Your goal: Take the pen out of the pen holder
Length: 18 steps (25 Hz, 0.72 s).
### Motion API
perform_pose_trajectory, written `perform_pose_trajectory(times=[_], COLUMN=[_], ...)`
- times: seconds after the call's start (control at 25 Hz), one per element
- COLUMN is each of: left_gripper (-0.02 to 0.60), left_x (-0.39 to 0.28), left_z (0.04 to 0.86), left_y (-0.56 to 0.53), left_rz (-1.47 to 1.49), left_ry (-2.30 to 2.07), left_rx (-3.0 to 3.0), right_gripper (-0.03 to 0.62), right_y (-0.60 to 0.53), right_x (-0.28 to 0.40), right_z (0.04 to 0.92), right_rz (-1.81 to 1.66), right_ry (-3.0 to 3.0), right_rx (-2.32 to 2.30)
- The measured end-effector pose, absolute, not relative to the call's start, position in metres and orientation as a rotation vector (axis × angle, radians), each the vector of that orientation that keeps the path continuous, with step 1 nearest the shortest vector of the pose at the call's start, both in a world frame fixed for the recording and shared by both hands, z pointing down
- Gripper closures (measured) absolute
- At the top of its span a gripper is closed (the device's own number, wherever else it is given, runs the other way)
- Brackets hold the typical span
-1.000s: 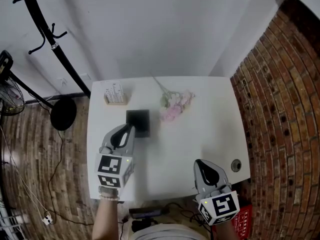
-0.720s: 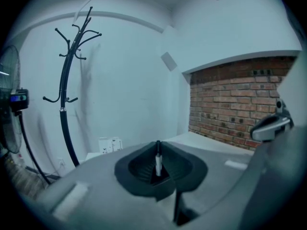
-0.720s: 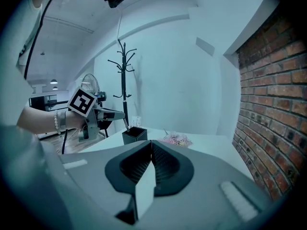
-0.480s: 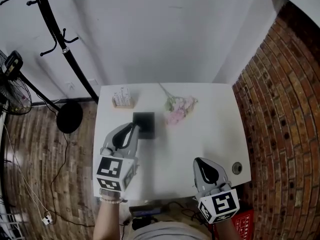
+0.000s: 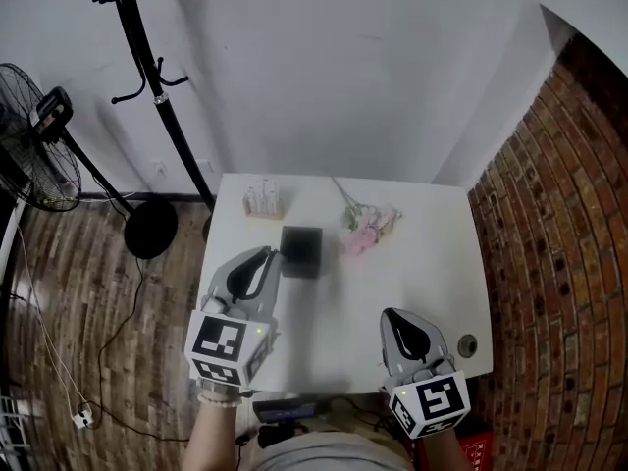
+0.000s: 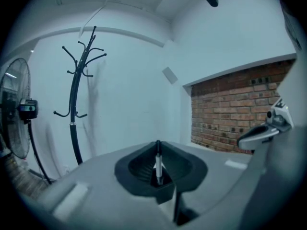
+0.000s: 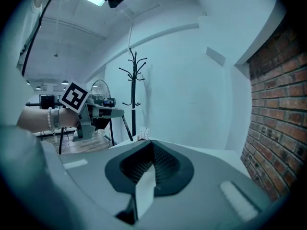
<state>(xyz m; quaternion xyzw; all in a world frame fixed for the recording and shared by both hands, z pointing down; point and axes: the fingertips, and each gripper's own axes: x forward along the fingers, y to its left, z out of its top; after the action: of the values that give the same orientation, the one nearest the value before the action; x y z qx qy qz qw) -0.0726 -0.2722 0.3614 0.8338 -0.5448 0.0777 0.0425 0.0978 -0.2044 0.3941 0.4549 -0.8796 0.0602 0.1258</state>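
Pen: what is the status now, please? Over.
Left tool shut on pen, pen upright. Right tool shut, empty. Pen holder just beside left tool tip; nothing seen in the way.

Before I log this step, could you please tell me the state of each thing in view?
left gripper: shut on the pen.
pen: upright, clamped between the jaws.
right gripper: shut, empty.
pen holder: upright on the table; contents too dark to tell.
flowers: lying flat on the table.
coat rack: standing, nothing hung on it.
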Motion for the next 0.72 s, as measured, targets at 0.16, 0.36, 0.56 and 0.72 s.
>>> perform_pose_trajectory(times=[0.16,0.36,0.56,0.72], left_gripper=[0.552,0.552,0.552,0.552], left_x=[-0.081,-0.093,-0.114,-0.130], left_z=[0.347,0.334,0.324,0.315], left_y=[-0.262,-0.247,-0.230,-0.215], left_rz=[0.216,0.215,0.217,0.206], left_ry=[-1.708,-1.760,-1.833,-1.894], left_rx=[2.551,2.542,2.506,2.472], right_gripper=[0.589,0.589,0.589,0.589], right_y=[-0.208,-0.212,-0.217,-0.216], right_x=[0.086,0.071,0.049,0.032], right_z=[0.385,0.376,0.367,0.361], right_rz=[0.141,0.104,0.071,0.053], right_ry=[-2.600,-2.647,-2.694,-2.730], right_rx=[1.286,1.233,1.165,1.111])
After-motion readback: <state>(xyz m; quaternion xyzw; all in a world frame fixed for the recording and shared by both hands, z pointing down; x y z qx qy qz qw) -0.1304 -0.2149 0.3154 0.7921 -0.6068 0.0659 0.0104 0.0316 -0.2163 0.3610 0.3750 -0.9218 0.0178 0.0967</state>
